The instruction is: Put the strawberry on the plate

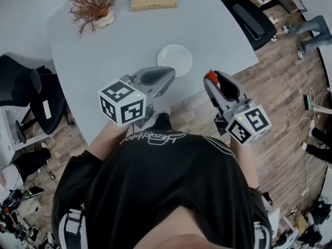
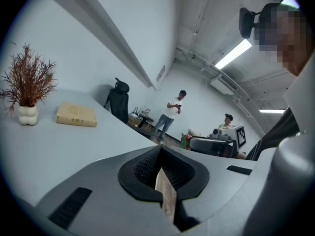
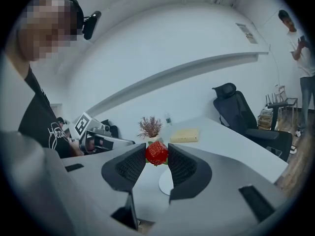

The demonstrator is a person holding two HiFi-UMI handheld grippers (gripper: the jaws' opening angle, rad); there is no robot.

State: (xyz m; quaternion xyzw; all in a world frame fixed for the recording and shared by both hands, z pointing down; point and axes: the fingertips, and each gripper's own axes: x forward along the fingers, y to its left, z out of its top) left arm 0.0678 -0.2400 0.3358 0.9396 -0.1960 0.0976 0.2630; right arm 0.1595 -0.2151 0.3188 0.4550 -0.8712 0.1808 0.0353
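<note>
Here, your right gripper (image 3: 156, 149) pinches the strawberry (image 3: 156, 154) between its jaw tips, near the plate (image 1: 175, 59); your left gripper (image 2: 160, 156) is closed, empty.

Bright even light, fisheye edges, sharp

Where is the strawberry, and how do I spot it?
Find the big pale table, then the right gripper just off its near edge. Pinched between that gripper's tips is the strawberry, the only small red thing, unlike the white plate nearby.
</note>
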